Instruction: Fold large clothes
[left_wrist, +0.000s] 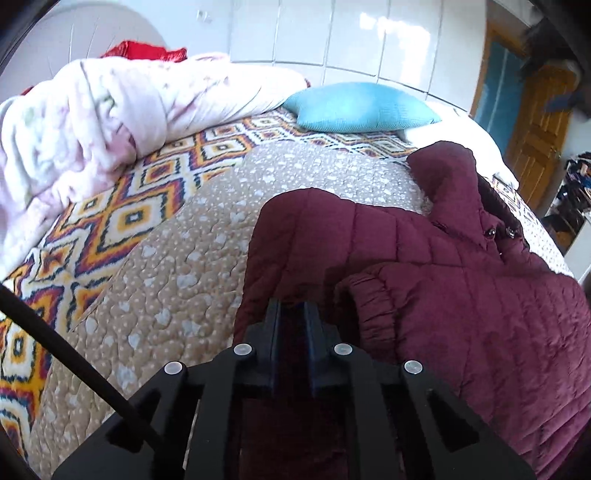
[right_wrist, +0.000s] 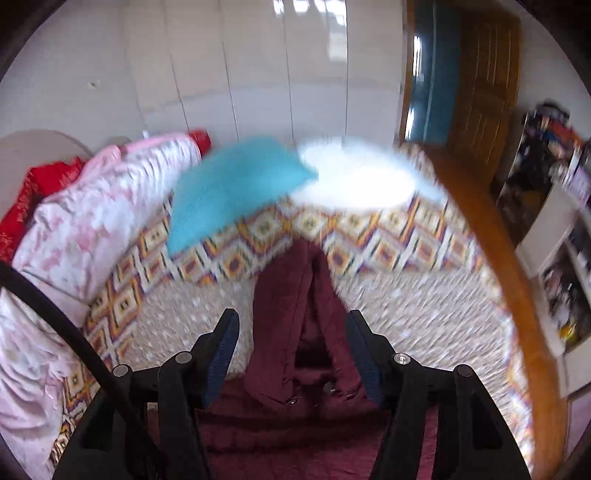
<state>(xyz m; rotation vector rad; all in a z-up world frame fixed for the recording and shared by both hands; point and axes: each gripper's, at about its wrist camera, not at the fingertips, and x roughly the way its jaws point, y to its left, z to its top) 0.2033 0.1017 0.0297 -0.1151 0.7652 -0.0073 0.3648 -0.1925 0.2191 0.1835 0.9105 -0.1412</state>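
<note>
Left tool (left_wrist: 292, 314) pinches shut on the maroon quilted jacket (left_wrist: 461, 295) spread on the bed (left_wrist: 177, 266) below the blue pillow (left_wrist: 362, 107), while right tool (right_wrist: 291, 328) gapes, holding nothing.

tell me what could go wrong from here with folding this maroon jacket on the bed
1. The left gripper is shut on the puffy jacket near its edge; the thick quilting might slip out when pulled.
2. The sleeve cuff lies folded across the body and could flop back off.
3. The right gripper is open above the hood and holds nothing, so that end may drag across the bedspread.
</note>
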